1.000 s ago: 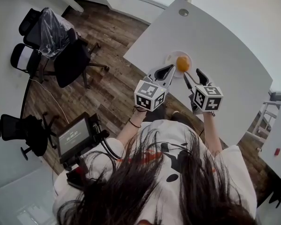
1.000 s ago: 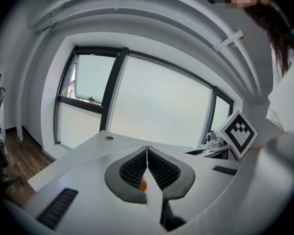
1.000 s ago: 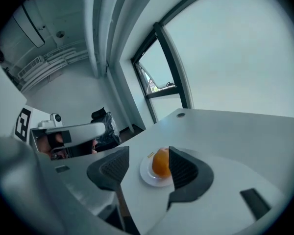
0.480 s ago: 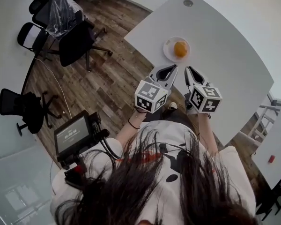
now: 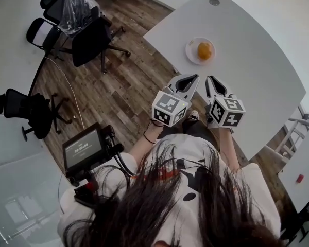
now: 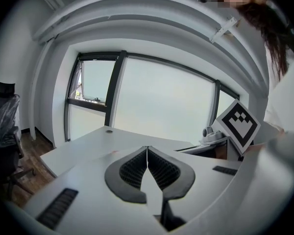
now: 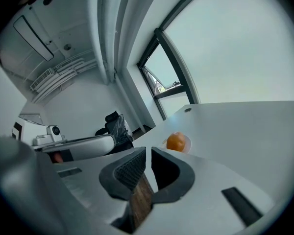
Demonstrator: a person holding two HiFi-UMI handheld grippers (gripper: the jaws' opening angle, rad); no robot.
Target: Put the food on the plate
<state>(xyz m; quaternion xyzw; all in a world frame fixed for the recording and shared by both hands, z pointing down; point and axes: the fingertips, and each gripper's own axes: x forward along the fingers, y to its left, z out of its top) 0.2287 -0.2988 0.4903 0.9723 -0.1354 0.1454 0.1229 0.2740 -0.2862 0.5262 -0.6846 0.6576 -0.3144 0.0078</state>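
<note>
A round orange piece of food (image 5: 204, 50) lies on a small white plate (image 5: 191, 54) near the left edge of the white table (image 5: 257, 71). Both grippers hang in front of the person, well short of the plate. My left gripper (image 5: 194, 78) is shut and holds nothing. Beside it, my right gripper (image 5: 210, 80) is shut and holds nothing too. In the right gripper view the food (image 7: 175, 142) sits on the plate (image 7: 187, 143) beyond the closed jaws (image 7: 148, 151). The left gripper view shows its jaws (image 6: 147, 149) pressed together over the bare table (image 6: 83, 148).
Dark office chairs (image 5: 95, 40) stand on the wooden floor (image 5: 129, 86) to the left of the table. A round cable grommet (image 5: 213, 1) sits at the table's far end. A small screen on a rig (image 5: 83, 149) hangs at the person's left side.
Both grippers have drawn back from the plate toward the person. The right gripper's jaws, open beside the plate a second ago, have shut. The food stays on the plate.
</note>
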